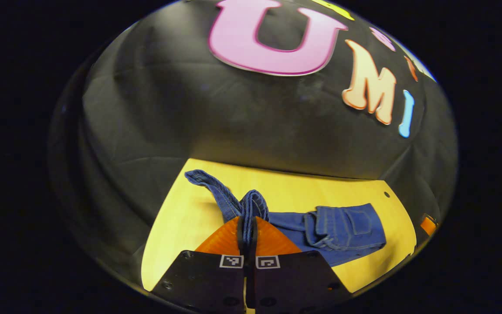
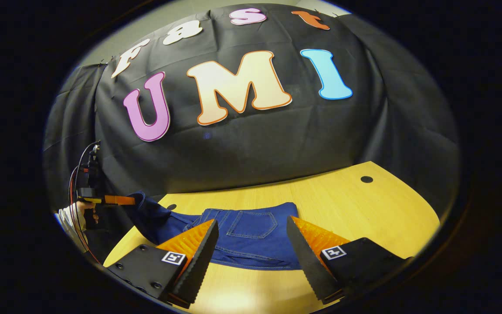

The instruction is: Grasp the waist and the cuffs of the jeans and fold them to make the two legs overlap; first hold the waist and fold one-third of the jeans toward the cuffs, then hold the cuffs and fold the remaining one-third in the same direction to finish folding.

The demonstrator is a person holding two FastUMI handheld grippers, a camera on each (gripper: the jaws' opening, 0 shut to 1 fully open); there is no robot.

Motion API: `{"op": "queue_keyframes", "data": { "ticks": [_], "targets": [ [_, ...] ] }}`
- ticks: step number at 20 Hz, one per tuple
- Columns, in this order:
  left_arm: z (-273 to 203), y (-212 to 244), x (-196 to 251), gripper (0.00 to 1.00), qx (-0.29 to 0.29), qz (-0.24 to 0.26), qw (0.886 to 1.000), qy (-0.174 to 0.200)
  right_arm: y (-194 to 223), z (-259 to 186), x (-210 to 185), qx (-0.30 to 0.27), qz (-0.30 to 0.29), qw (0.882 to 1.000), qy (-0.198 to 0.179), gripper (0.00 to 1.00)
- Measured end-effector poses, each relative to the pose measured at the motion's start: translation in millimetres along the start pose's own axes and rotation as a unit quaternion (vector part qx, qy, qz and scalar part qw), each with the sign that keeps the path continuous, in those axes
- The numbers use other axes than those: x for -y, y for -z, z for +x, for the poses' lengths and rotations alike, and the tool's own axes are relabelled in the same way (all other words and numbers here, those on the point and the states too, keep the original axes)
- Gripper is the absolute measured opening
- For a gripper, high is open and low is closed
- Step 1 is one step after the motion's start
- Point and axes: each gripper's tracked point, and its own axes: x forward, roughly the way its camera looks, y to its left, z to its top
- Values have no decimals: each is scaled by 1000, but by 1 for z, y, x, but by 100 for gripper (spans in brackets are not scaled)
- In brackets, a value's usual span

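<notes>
The blue jeans (image 1: 342, 231) lie on the wooden table, waist and back pocket to the right in the left gripper view. My left gripper (image 1: 247, 220) is shut on the bunched leg fabric near the cuffs, and one cuff end (image 1: 201, 177) flops out beyond the fingers. In the right gripper view the waist part of the jeans (image 2: 251, 237) lies flat just ahead of my right gripper (image 2: 251, 224), which is open above it with its fingers standing on either side and touching nothing. The left gripper (image 2: 120, 200) appears at the far left, holding the raised legs.
The light wooden table (image 2: 364, 209) has bare room to the right of the jeans, with a small round hole (image 2: 366, 179) near its far edge. A hand (image 2: 86, 213) with cables holds the left gripper. The black cloth wall rises behind the table.
</notes>
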Motion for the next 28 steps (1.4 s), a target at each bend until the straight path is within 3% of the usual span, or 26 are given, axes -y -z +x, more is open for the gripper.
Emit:
{"op": "queue_keyframes", "data": {
  "ticks": [2,9,18,19,20,22,23,27,28],
  "targets": [
    [2,-5,31,0,-2,10,1000,17,-6,-10,13,4,-1,1000,-1,97],
    [28,-4,140,0,-17,52,997,52,-18,-41,67,11,-3,1000,12,97],
    [57,13,282,0,-28,88,988,123,-21,-65,124,7,-4,1000,26,97],
    [61,16,297,0,-31,92,987,127,-23,-66,129,7,-4,1000,26,92],
    [66,19,310,0,-31,94,987,126,-24,-67,134,9,-4,1000,27,97],
    [75,27,335,0,-32,98,986,128,-25,-71,145,8,-7,1000,28,92],
    [76,33,343,0,-35,99,986,126,-25,-72,150,9,-9,1000,29,97],
    [83,56,362,0,-23,110,990,85,-27,-79,165,11,-12,1000,24,92],
    [82,54,375,25,-7,97,991,97,-28,-81,165,13,-12,1000,20,97]
  ]
}}
